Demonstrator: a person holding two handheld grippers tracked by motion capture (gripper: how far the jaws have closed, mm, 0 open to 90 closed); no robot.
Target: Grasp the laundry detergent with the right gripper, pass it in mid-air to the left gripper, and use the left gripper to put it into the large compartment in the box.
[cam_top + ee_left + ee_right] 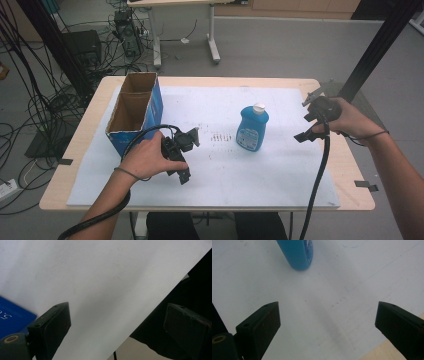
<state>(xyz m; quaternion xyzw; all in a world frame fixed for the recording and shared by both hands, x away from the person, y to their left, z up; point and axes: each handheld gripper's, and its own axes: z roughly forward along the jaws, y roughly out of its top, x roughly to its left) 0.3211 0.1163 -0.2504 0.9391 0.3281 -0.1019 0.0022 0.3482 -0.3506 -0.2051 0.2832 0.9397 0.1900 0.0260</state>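
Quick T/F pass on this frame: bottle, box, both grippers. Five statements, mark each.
1. The blue bottle stands upright on the white mat. True.
2. The cardboard box is closed. False: its top is open.
3. The left hand-held gripper is shut on the bottle. False: its jaws stand open with nothing between them, near the box.
4. The right hand-held gripper is open, to the right of the bottle and apart from it. True.
5. The bottle lies inside the box. False: it stands on the mat, right of the box.

A grey floor (280,45) holds tangled black cables (30,100) at left and a white-legged desk (185,30) beyond.
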